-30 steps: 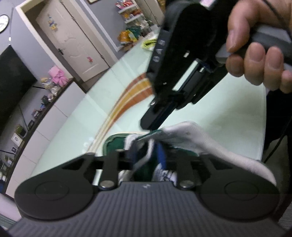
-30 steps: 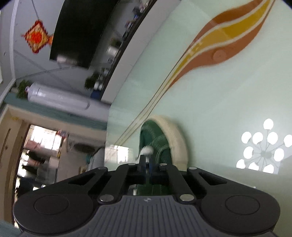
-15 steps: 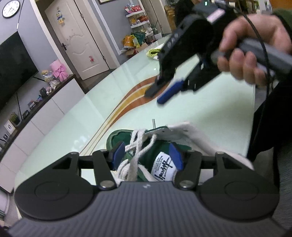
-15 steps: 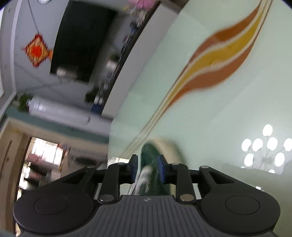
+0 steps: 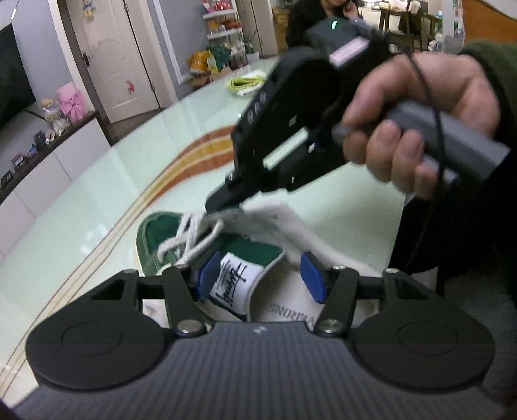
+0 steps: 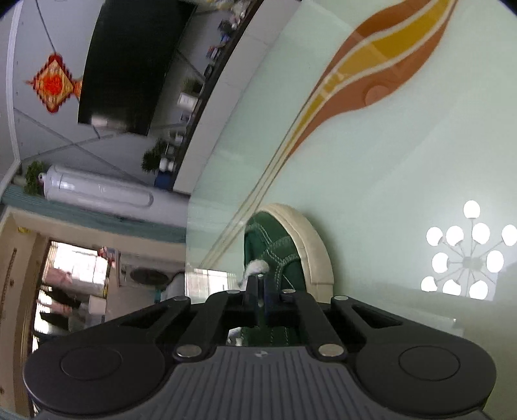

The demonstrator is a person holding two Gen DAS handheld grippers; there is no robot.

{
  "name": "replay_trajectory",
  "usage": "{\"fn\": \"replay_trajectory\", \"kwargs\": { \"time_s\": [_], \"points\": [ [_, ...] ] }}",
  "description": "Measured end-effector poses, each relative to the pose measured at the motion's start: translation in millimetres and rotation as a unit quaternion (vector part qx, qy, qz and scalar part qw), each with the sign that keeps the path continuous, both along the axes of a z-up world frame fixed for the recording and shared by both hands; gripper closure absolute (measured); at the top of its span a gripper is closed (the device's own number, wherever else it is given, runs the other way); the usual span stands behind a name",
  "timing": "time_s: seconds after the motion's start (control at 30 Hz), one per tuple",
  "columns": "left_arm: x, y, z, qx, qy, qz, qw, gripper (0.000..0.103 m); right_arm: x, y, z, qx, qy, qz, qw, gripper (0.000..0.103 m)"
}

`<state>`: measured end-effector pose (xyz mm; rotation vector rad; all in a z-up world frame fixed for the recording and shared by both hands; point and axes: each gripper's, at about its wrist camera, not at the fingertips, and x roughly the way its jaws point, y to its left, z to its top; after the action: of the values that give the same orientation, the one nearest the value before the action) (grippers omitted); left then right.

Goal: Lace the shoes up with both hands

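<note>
A green sneaker (image 5: 155, 239) with a white lining and a labelled tongue (image 5: 231, 284) lies on the pale glass table (image 5: 97, 200), toe pointing away. Its white lace (image 5: 194, 236) bunches loosely over the eyelets. My left gripper (image 5: 261, 276) hovers open over the tongue, one blue pad (image 5: 210, 274) on each side. A hand holds my right gripper (image 5: 223, 202) above the lace area, tips down on the lace. In the right wrist view my right gripper (image 6: 260, 282) is shut on a tuft of white lace (image 6: 257, 266) above the green toe (image 6: 274, 248).
An orange and yellow stripe (image 5: 200, 152) runs across the table. A yellow-green bundle (image 5: 245, 82) lies at the far edge. The table's near right edge (image 5: 400, 206) meets a dark sleeve and body. Someone stands in the background (image 5: 307, 19).
A second ago both grippers were shut near the laces, then both opened. Now the right one has come back down and shut on the lace; the left stays open, wider.
</note>
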<state>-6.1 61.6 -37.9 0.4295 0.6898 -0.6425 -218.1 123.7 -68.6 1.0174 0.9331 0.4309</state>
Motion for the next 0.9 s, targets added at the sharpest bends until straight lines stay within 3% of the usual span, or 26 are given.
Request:
{"fn": "replay_trajectory", "kwargs": {
  "time_s": [0.2,0.4,0.67,0.73,0.9],
  "points": [
    [14,5,-5,0.001,0.009,0.015,0.9999,0.046,-1,-32,19,0.022,-0.041,-0.077,0.996,0.101],
    [15,7,-1,0.002,0.009,0.015,0.9998,0.045,1,-86,43,0.037,-0.097,-0.166,0.981,0.101],
    [14,8,0,0.002,0.011,0.018,0.9998,0.045,-15,-155,84,0.041,-0.199,-0.282,0.938,0.101],
    [7,7,1,0.002,0.011,0.018,0.9998,0.044,-26,-180,98,0.047,-0.229,-0.316,0.919,0.101],
    [1,9,1,0.001,0.013,0.018,0.9998,0.044,-43,-216,112,0.056,-0.263,-0.360,0.894,0.101]
  ]
}}
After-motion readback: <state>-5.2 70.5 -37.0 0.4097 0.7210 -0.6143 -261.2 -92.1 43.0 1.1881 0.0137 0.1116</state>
